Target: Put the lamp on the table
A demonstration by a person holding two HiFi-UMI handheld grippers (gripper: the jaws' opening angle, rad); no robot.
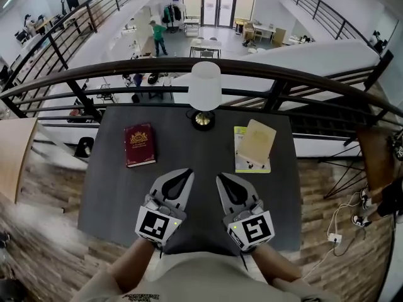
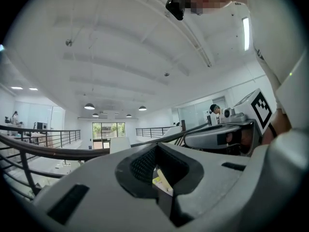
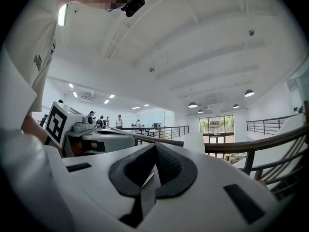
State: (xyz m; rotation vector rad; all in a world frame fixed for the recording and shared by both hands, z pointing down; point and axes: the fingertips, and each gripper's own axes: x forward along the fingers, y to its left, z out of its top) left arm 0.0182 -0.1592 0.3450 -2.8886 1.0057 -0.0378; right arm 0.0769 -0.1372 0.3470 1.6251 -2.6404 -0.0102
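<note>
As I look down from the head view, I note the lamp (image 1: pixel 204 90) standing upright on the worktop (image 1: pixel 113 194). It sits at the middle of the far edge, white shade above a brass base, just in front of the railing (image 1: pixel 283 74).

The left hand-held gripper (image 1: pixel 187 173) and right hand-held gripper (image 1: pixel 220 178) sit side by side near the worktop's near edge, well apart from the lamp. Their tips point toward it. Each gripper's own view shows its jaws closed together with nothing between them.

A red book (image 1: pixel 139 145) lies flat left of the lamp. To the right, a tan book (image 1: pixel 257 141) rests on a green booklet (image 1: pixel 240 134). Neither gripper touches any of these items.
</note>
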